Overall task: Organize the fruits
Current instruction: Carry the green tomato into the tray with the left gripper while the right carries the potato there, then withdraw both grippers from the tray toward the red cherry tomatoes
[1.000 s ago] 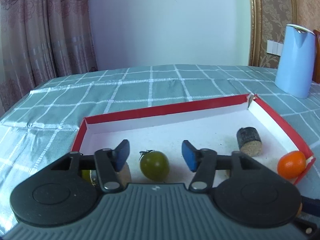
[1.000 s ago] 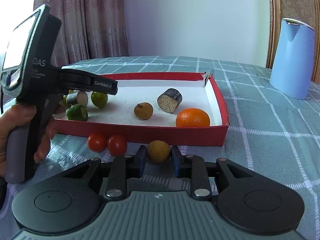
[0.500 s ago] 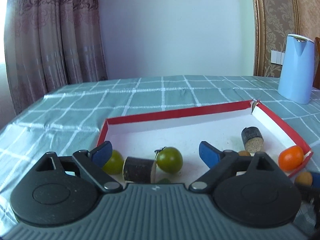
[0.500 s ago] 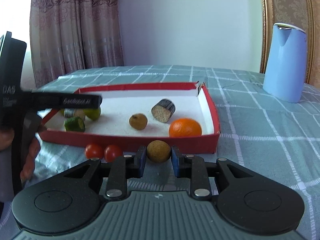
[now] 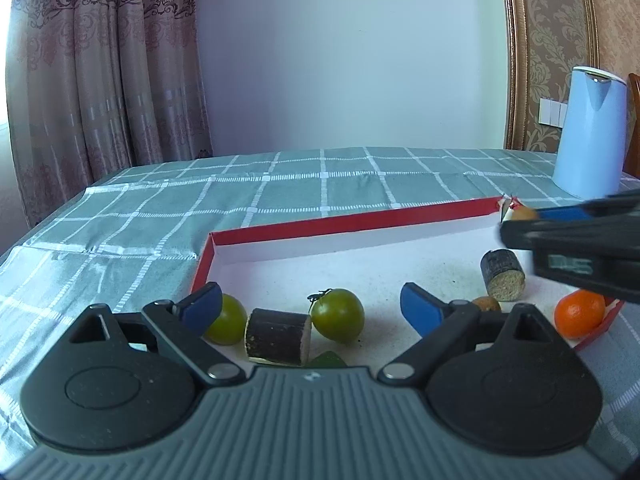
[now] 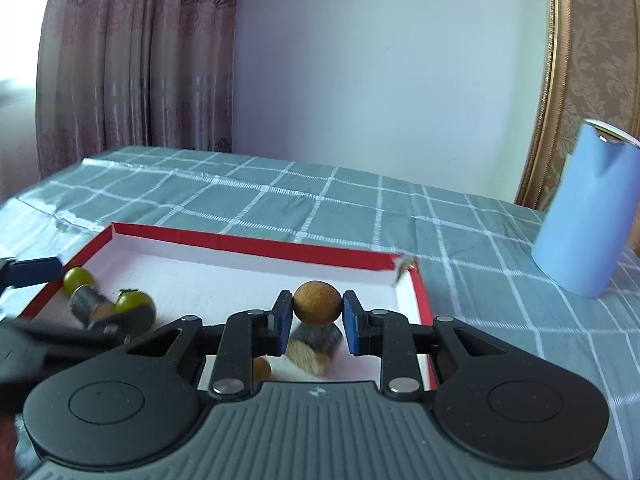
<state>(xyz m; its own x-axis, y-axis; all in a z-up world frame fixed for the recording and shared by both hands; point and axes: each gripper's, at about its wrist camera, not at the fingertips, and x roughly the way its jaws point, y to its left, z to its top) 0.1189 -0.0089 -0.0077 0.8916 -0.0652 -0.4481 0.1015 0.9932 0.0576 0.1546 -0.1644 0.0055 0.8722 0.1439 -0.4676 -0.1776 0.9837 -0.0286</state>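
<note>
Right tongs clamp round, rough-skinned brown fruit.

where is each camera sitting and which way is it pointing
Left wrist: sits on the left gripper, looking along its open fingers into the red tray, over the green tomato; the right gripper crosses at right.
Right wrist: sits on the right gripper, looking over the tray toward the wall; its fingers pinch a brown round fruit.
Both share the tray, tomato and blue kettle.
</note>
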